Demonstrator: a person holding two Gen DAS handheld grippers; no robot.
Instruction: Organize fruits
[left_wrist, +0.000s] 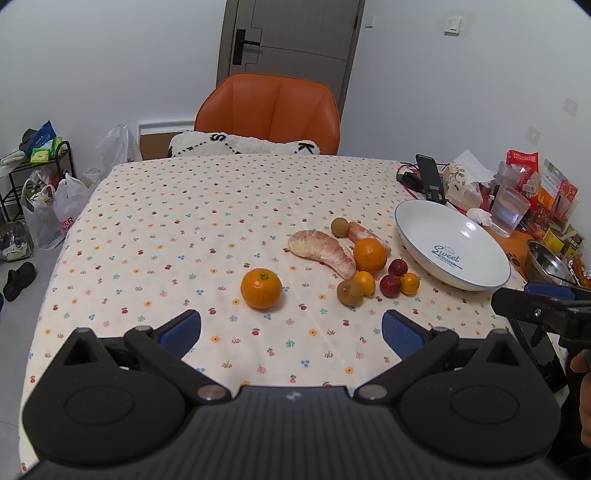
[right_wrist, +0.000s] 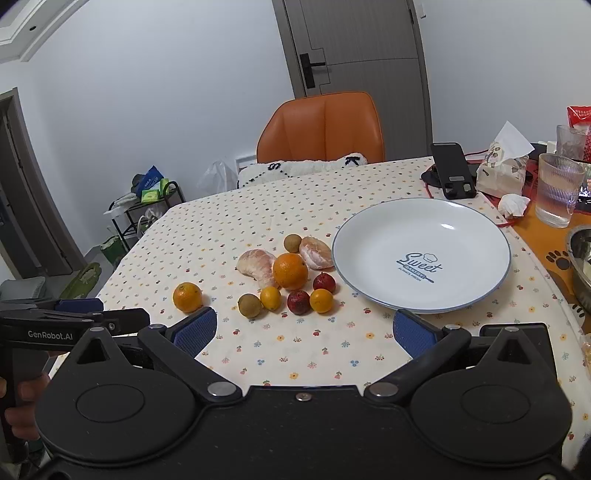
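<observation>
The counter (right_wrist: 229, 214), under a cloth dotted with small flowers, carries everything, with an orange chair (right_wrist: 321, 125) pushed in at its far side. A wide white plate (right_wrist: 369, 236) printed "Sweet" lies on the right part of the cloth with nothing in it. The left gripper (left_wrist: 291, 328) and the right gripper (right_wrist: 304, 328) both hover low over the near edge, each with its blue-padded fingers spread wide and holding nothing. Just left of the plate lies the cluster of fruit: two peeled pomelo segments (right_wrist: 255, 264), with a large orange (right_wrist: 290, 270) touching them in front. A second orange (right_wrist: 188, 297) sits alone, well apart to the left. Along the cluster's near side lie two small yellow citrus fruits (right_wrist: 270, 298), two dark red fruits (right_wrist: 298, 302) and a brown longan (right_wrist: 250, 305); another longan (right_wrist: 293, 243) lies at the back by the pomelo.
</observation>
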